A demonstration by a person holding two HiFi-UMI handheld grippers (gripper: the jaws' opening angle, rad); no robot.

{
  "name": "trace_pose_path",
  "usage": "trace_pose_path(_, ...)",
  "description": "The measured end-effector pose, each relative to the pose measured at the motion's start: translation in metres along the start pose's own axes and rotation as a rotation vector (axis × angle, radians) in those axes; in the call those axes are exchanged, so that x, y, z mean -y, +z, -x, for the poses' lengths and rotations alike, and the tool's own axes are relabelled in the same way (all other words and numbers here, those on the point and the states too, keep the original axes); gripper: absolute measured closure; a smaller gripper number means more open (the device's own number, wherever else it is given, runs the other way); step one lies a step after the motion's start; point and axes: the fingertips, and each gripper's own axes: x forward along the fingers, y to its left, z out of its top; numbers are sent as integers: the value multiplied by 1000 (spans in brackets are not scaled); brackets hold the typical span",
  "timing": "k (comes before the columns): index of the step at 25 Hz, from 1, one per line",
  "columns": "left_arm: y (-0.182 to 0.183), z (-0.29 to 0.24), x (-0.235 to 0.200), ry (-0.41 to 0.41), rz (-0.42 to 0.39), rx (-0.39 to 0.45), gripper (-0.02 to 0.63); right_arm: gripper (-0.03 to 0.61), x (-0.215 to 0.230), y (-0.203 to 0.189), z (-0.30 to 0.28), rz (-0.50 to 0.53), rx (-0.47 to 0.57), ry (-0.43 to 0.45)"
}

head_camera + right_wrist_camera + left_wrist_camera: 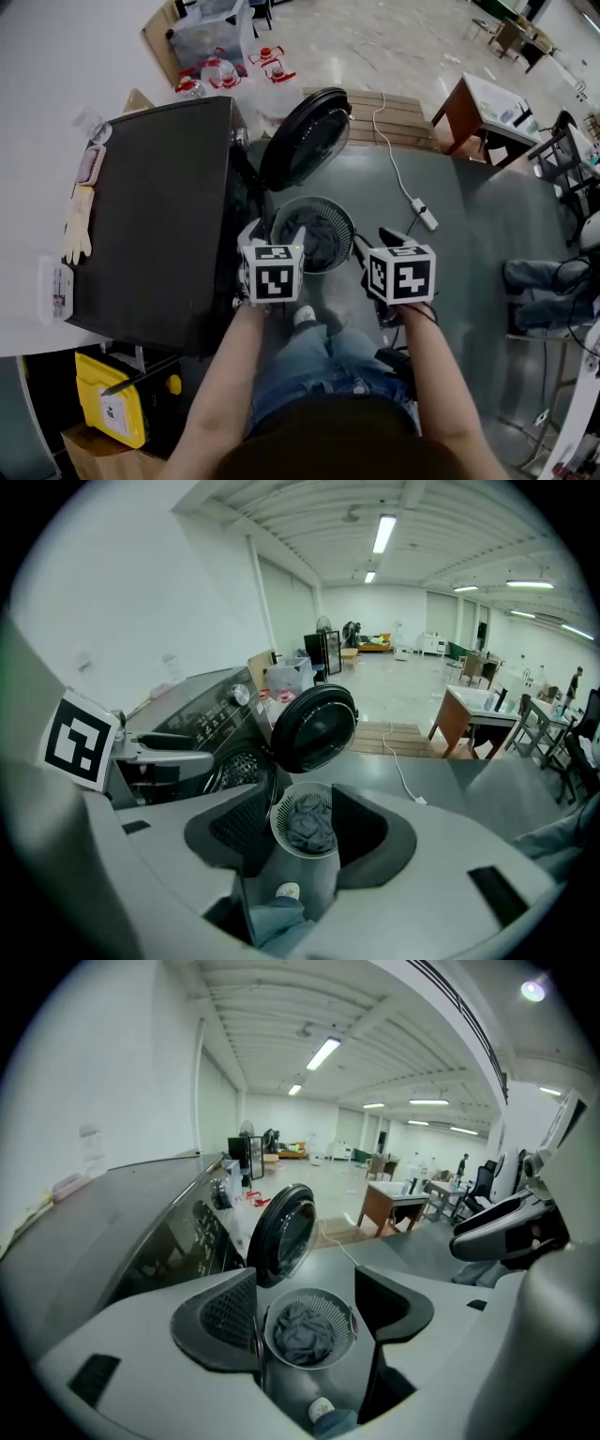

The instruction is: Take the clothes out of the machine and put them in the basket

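We see the washing machine (159, 216) with a dark, matt top and a glossy black door (305, 136). In front of the machine, soft grey cloth (319, 242) lies crumpled in a slotted plastic basket (346, 223) on the smooth, faintly shiny floor (469, 244).

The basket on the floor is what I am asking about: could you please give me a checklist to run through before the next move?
1. Grey clothes lie inside the basket, nothing hanging over the rim: ok.
2. Basket stands upright on the floor in front of the machine: ok.
3. Left gripper has its jaws apart with nothing between them: ok.
4. Right gripper has its jaws apart with nothing between them: ok.
5. Machine door is swung wide open: ok.
6. Drum is emptied of clothes: cannot tell, as only part of it shows.
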Motion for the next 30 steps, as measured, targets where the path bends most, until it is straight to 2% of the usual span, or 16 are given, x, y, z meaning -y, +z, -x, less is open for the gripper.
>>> trace_pose_path(12, -1, 51, 25, 85, 33, 85, 288, 360, 15, -23, 47, 22, 68, 61)
trace_pose_path(21, -10, 119, 90, 158, 49, 203, 296, 360, 41, -59, 124, 89, 148, 127)
trace_pose_path(26, -21, 157, 129, 190, 44, 250, 296, 360, 50, -83, 165, 165, 167, 160)
trace_pose_path(30, -31, 181, 151, 211, 42, 271, 296, 360, 55, -93, 188, 181, 203, 193)
